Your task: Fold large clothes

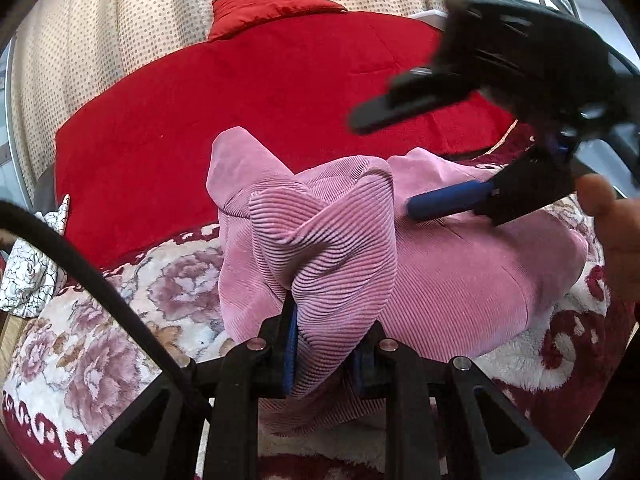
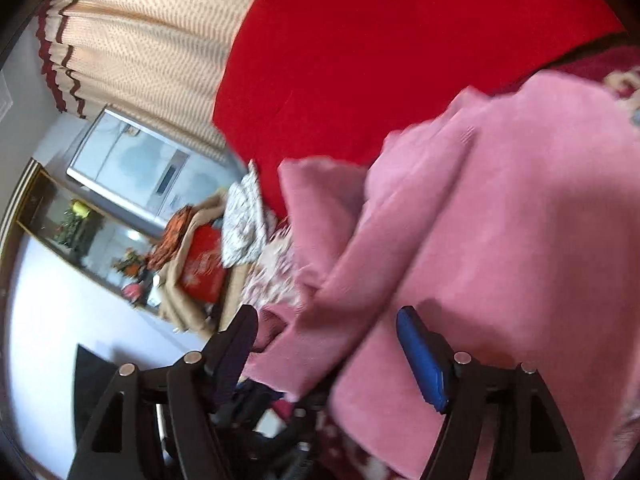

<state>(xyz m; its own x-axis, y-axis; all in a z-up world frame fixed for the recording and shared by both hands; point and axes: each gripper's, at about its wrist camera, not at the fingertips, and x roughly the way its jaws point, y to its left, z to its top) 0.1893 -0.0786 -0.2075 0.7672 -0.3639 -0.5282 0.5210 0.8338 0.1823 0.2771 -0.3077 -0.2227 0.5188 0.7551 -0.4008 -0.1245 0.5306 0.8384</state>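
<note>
Corduroy, pink and ribbed, makes up the large garment (image 1: 460, 272) heaped on the flowered fleece blanket (image 1: 120, 320) of the bed. It looks soft, floppy and fairly bulky, so hems or corners suit best. The left hand-held gripper (image 1: 326, 354) pinches a bunched fold; the right hand-held gripper (image 2: 326, 344) gapes, cloth lying loose between its jaws.

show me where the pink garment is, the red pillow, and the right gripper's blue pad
pink garment (image 1: 460, 276): left wrist view, flat ribbed part lying on the bed.
red pillow (image 1: 272, 6): left wrist view, middle of its front face.
blue pad (image 1: 448, 199): left wrist view, middle of the right gripper's lower finger pad.
</note>
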